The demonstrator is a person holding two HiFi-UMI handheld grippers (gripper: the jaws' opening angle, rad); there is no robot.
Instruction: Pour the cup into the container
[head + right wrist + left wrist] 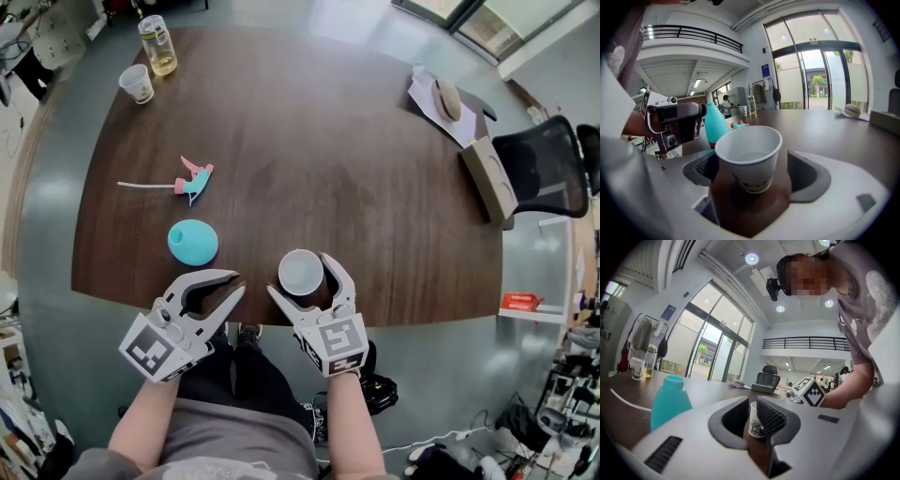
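Observation:
A white paper cup (300, 270) stands upright near the table's front edge. My right gripper (300, 276) is open around it, one jaw on each side, with a gap showing on at least one side in the right gripper view (750, 161). I cannot tell what is inside the cup (749, 154). A teal bottle (192, 242) with no cap stands to the cup's left. My left gripper (239, 283) hovers level just in front of the bottle (669, 401). Only a narrow gap separates its jaws and nothing is between them; the cup (754, 420) shows beyond the gap.
A pink-and-teal spray head with its tube (190, 180) lies behind the bottle. A second paper cup (137, 84) and a clear bottle of yellow liquid (157, 45) stand far left. Papers (441, 103) and a cardboard box (489, 178) sit at the dark wooden table's (375, 234) right edge.

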